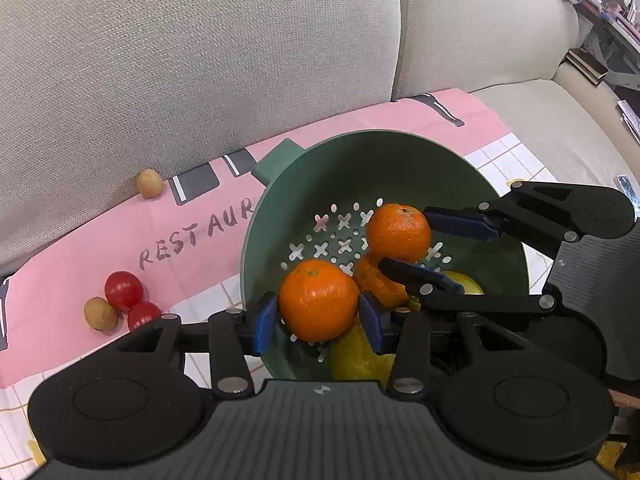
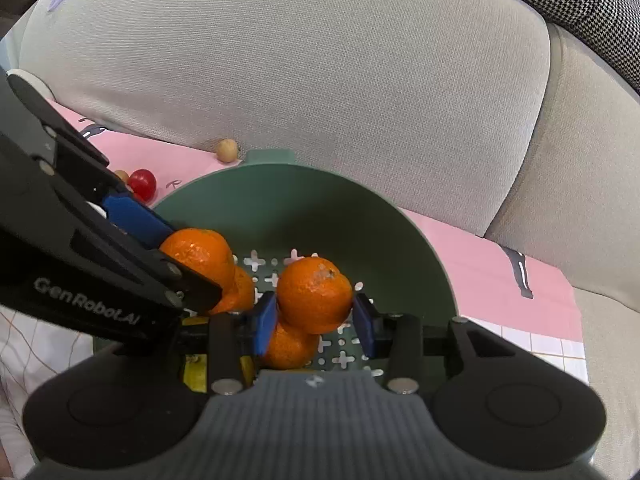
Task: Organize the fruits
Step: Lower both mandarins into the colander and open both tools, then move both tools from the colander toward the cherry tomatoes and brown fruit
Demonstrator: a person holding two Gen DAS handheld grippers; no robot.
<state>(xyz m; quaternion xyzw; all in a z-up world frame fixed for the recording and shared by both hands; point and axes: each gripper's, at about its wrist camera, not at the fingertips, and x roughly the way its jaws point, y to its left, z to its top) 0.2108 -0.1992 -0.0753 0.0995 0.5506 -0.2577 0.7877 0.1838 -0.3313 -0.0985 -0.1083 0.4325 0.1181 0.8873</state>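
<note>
Beige sofa (image 1: 200, 40), pink cloth (image 1: 192, 272) on seat. Green colander (image 1: 400, 160) holds third orange (image 1: 376, 284) and yellow fruit (image 1: 360, 356).

Left gripper (image 1: 318, 322) clamps orange (image 1: 318, 300); right gripper (image 2: 314, 318) clamps another orange (image 2: 314, 294). Both over colander.

Oranges firm, round, light; roll easily, so pinch across widest part.

Tomatoes (image 1: 124, 290) and small brown fruit (image 1: 100, 314) loose on cloth.

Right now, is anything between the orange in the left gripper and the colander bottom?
Yes. A yellow-green fruit appears to lie just under the held orange, with a loose orange beside it. The right gripper, holding a second orange, crowds the far side. Bare colander floor shows only toward the handle.
</note>
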